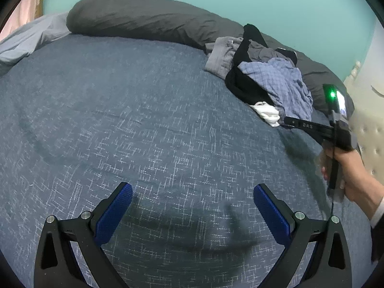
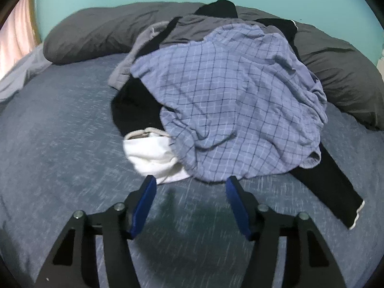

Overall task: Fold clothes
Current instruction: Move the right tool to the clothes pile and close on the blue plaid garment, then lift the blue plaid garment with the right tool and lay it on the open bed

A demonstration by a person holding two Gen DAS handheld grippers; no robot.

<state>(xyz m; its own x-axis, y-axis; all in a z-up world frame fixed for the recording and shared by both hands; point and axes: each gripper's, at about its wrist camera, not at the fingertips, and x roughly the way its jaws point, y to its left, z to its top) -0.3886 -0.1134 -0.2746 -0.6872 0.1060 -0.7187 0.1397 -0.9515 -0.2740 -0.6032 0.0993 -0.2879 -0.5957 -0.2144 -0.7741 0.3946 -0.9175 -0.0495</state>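
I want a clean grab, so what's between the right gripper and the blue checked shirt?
Nothing: in the right wrist view only bare bedspread separates the open right gripper from the blue checked shirt; the white garment sits just left.

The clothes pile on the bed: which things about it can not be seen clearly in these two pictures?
- Black garment: right wrist view, mostly under the blue checked garment.
- White garment: both views, bunched and partly covered, type unclear.
- Grey garment: left wrist view, small, far, partly under the black garment.
- Number of pieces: overlap hides it.
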